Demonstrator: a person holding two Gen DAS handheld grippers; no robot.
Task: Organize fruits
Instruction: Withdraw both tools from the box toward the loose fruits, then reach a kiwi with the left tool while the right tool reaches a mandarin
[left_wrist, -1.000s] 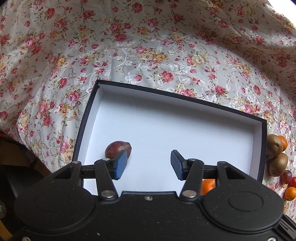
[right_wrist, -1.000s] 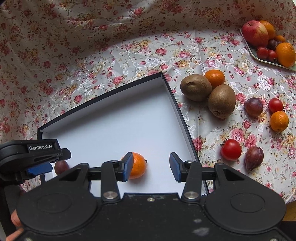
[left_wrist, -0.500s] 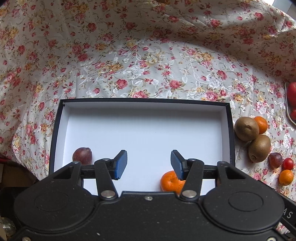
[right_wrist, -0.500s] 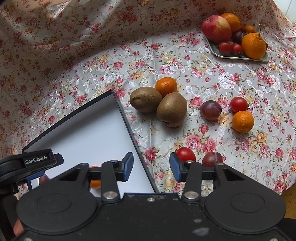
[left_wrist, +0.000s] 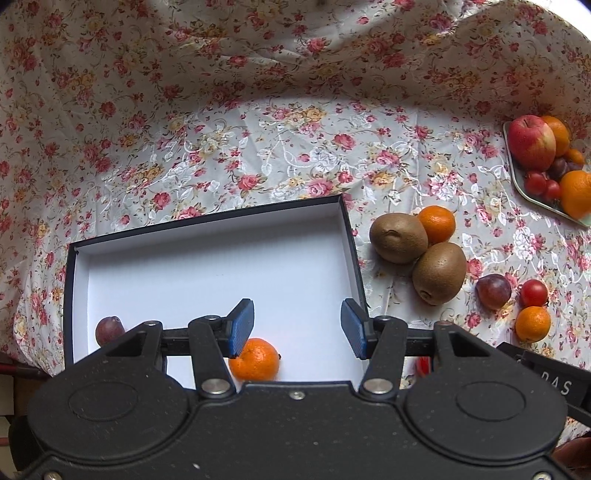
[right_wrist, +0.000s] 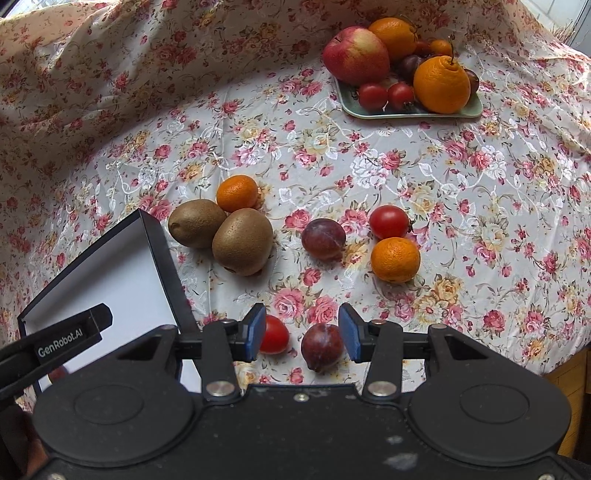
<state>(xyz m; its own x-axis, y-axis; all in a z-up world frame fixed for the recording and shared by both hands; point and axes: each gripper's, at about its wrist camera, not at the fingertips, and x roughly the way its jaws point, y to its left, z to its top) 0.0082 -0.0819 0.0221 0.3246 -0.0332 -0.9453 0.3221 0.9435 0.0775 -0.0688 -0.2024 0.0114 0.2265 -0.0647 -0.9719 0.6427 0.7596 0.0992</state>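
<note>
From the left wrist view my own left claw (left_wrist: 297, 328) housing covers the near edge of the box (left_wrist: 70, 295), so I can't see its front wall. The plum (left_wrist: 108, 329) in the box is half hidden behind the claw's arm, and the mandarin (left_wrist: 255, 359) is cut off at its lower side. A red fruit (left_wrist: 423, 365) beside the box shows only as a sliver; I can't tell what it is. The tray (left_wrist: 517, 184) runs off the right edge. In the right wrist view a tomato (right_wrist: 275, 334) sits partly behind the right claw's (right_wrist: 302, 332) left pad, and most of the box is hidden.
</note>
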